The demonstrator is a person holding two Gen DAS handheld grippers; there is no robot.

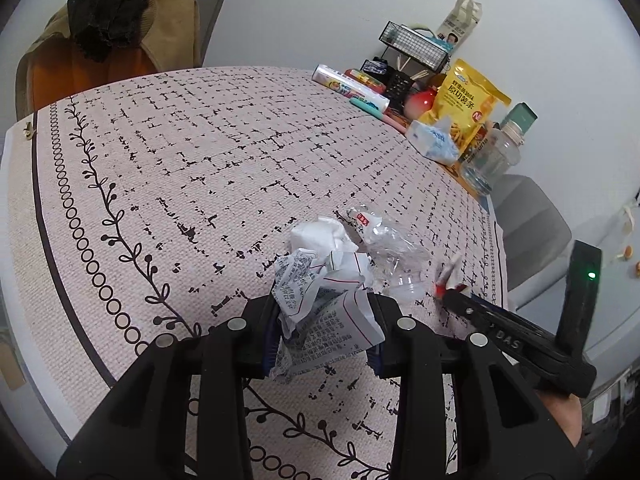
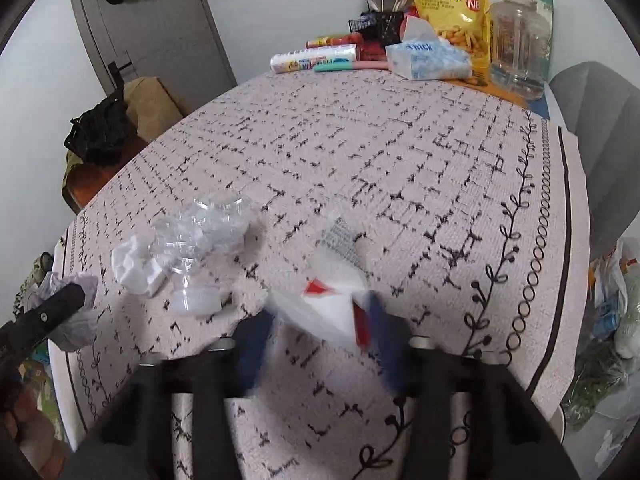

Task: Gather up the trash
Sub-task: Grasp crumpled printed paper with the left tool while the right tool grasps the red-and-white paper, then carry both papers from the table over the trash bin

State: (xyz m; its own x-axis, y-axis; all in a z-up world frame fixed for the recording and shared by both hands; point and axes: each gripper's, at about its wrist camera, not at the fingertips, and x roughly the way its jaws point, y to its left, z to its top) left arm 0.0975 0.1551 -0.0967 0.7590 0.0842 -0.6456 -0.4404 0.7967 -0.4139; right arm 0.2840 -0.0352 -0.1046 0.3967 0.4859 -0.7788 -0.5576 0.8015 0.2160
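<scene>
My left gripper point(image 1: 326, 334) pinches a crumpled printed paper wrapper point(image 1: 320, 304) between its two fingers, the paper bulging up and out past the pads. My right gripper point(image 2: 320, 344) is closed on a white packet with a red patch point(image 2: 328, 300), held just above the tablecloth point(image 2: 400, 160); this view is blurred, so I cannot make out the packet's print. Just ahead of the left fingers lie the rest of the scraps: a crumpled white tissue point(image 1: 320, 236) touching a crushed clear plastic bottle point(image 1: 388, 248), both on the cloth near its right edge (from the right wrist camera the same pair sits to my left, bottle point(image 2: 208, 224) beside tissue point(image 2: 134, 266)). The cloth is pale pink with broken black grid marks and a border of circles and vines. At the far side of the table stand a yellow snack bag point(image 1: 466, 104), a tissue pack point(image 1: 434, 140), a clear jar point(image 1: 494, 156), a roll of bags point(image 1: 348, 88) and a wire basket point(image 1: 416, 46). A chair draped with clothes point(image 1: 108, 36) stands beyond the table, and full plastic bags point(image 2: 608, 320) sit on the floor to the right.
</scene>
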